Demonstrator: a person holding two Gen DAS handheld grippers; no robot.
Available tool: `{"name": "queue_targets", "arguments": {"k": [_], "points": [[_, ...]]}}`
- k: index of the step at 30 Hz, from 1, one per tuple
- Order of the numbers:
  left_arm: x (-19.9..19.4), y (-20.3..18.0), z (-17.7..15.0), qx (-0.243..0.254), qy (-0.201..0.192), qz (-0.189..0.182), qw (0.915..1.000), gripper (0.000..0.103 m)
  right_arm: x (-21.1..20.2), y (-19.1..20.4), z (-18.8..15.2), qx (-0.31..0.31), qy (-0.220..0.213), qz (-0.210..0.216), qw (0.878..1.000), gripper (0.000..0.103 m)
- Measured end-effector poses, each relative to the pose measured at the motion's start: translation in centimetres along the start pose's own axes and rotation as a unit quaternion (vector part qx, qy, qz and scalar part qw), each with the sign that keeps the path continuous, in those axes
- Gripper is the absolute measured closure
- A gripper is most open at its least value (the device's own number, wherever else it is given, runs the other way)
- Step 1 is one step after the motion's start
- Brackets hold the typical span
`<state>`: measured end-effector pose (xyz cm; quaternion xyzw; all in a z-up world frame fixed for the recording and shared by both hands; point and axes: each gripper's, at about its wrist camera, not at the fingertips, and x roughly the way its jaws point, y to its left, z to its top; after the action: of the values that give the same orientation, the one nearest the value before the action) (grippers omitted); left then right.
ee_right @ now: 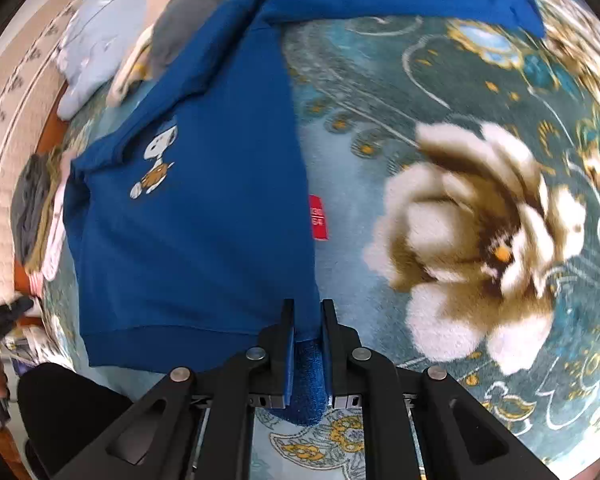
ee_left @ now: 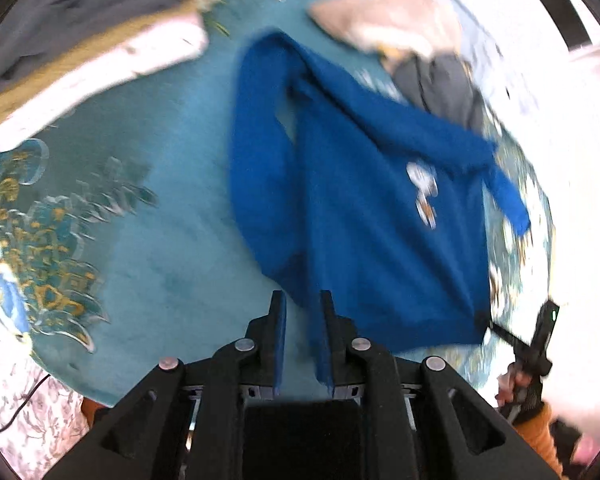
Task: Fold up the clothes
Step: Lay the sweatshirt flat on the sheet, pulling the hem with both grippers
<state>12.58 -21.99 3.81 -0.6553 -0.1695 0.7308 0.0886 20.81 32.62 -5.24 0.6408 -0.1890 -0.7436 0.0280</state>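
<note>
A blue sweatshirt (ee_left: 372, 216) with a small cartoon dog print lies spread on a teal patterned carpet (ee_left: 152, 208). In the left wrist view my left gripper (ee_left: 303, 304) is at its lower hem corner, and a strip of blue cloth sits between the fingers. In the right wrist view the sweatshirt (ee_right: 204, 216) lies ahead and to the left, one sleeve stretched across the top. My right gripper (ee_right: 308, 312) is shut on the other hem corner, with blue cloth bunched between the fingers. A red label (ee_right: 318, 218) shows at the side seam.
A stack of folded clothes (ee_left: 80, 40), grey on top, sits at the far left on the carpet. A loose pile of beige, grey and pale blue garments (ee_left: 412, 36) lies beyond the sweatshirt. The carpet has a large cream flower (ee_right: 480, 240) to the right.
</note>
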Motion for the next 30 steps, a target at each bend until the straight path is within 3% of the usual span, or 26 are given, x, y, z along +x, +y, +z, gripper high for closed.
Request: {"name": "queue_targets", "arguments": {"k": [1, 3, 6, 9, 13, 18, 21, 25, 28, 30], "points": [[0.6, 0.4, 0.1, -0.011, -0.014, 0.000, 0.9998, 0.070, -0.1, 0.4, 0.2, -0.008, -0.001, -0.003, 1.000, 0.086], [1.9, 1.4, -0.3, -0.037, -0.029, -0.011, 0.9988, 0.065, -0.6, 1.0, 0.6, -0.016, -0.003, -0.009, 1.000, 0.082], [6.7, 1.8, -0.2, -0.077, -0.026, -0.053, 0.9953, 0.064, -1.9, 1.4, 1.1, -0.013, -0.025, -0.024, 0.999, 0.054], [9.0, 2.9, 0.0, -0.102, -0.012, -0.079, 0.9916, 0.064, -3.6, 1.7, 1.4, 0.002, -0.047, -0.032, 0.998, 0.052], [11.5, 3.2, 0.6, -0.108, 0.033, -0.077, 0.9906, 0.063, -5.0, 2.0, 1.7, 0.019, -0.062, -0.037, 0.997, 0.052], [15.4, 3.6, 1.5, -0.154, 0.085, -0.116, 0.9775, 0.063, -5.3, 2.7, 1.5, 0.029, -0.058, -0.048, 0.997, 0.052], [16.8, 2.4, 2.0, -0.144, 0.101, -0.126, 0.9764, 0.065, -5.1, 2.7, 1.3, 0.032, -0.055, -0.054, 0.997, 0.052], [16.9, 0.7, 2.8, -0.098, 0.095, -0.083, 0.9872, 0.095, -4.8, 2.6, 1.2, 0.038, -0.052, -0.057, 0.996, 0.052], [15.9, 0.6, 3.4, -0.097, 0.079, -0.050, 0.9909, 0.099, -4.8, 2.5, 1.1, 0.042, -0.052, -0.055, 0.996, 0.052], [13.7, 0.7, 4.3, -0.083, 0.045, 0.001, 0.9955, 0.102, -4.8, 2.3, 1.1, 0.042, -0.052, -0.056, 0.996, 0.052]]}}
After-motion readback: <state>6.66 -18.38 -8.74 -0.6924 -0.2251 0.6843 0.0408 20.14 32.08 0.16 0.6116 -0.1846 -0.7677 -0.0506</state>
